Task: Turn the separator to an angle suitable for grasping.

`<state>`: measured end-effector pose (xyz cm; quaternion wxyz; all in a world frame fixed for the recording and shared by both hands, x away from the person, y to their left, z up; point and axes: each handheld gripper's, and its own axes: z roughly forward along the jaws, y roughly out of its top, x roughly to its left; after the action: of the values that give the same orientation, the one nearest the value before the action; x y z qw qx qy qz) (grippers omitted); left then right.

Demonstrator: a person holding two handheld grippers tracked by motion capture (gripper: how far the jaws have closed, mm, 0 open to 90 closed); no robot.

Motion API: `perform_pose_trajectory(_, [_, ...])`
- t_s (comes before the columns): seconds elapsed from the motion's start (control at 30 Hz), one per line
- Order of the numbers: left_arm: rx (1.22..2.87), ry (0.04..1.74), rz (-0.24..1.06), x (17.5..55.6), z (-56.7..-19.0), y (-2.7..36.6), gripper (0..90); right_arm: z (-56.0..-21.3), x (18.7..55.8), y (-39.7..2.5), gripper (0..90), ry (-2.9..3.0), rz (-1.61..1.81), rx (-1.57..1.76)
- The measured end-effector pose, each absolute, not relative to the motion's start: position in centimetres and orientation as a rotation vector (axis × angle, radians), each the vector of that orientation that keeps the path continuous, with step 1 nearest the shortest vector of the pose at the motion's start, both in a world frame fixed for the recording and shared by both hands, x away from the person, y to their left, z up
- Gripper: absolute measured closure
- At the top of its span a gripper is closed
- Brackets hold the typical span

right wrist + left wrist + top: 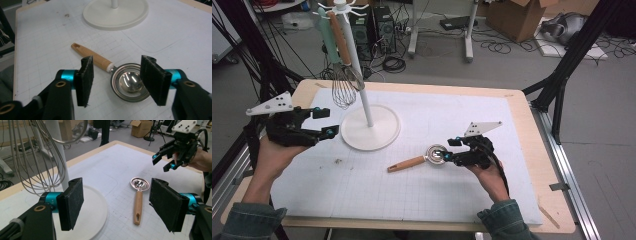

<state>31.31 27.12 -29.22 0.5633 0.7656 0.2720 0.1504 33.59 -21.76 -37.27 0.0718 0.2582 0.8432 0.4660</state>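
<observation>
A small metal strainer with a wooden handle lies flat on the white gridded mat, bowl toward the right. My right gripper is open just right of the bowl; in the right gripper view its black pads straddle the bowl without touching it. My left gripper is open at the left of the mat, beside the white stand's round base. In the left gripper view the strainer lies between its pads. A wire whisk hangs from the stand's pole.
The stand also carries a pale green handled utensil on its hooks. The mat covers most of a wooden table. Black frame legs, cables, computer towers and cardboard boxes sit on the floor beyond.
</observation>
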Motion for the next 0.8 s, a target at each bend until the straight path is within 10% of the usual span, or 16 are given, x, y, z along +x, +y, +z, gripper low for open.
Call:
perform_pose_trajectory(0.5, [1.841, 0.665, 0.382, 30.3, -32.7, 26.1, 20.3, -38.9, 35.2, -19.3, 86.5, 2.653, 1.310, 0.699])
perform_pose_trajectory(0.8, [1.840, 0.665, 0.374, 29.5, -34.4, 25.4, 18.9, -39.5, 36.7, -17.4, 89.5, 2.721, 1.253, 0.682])
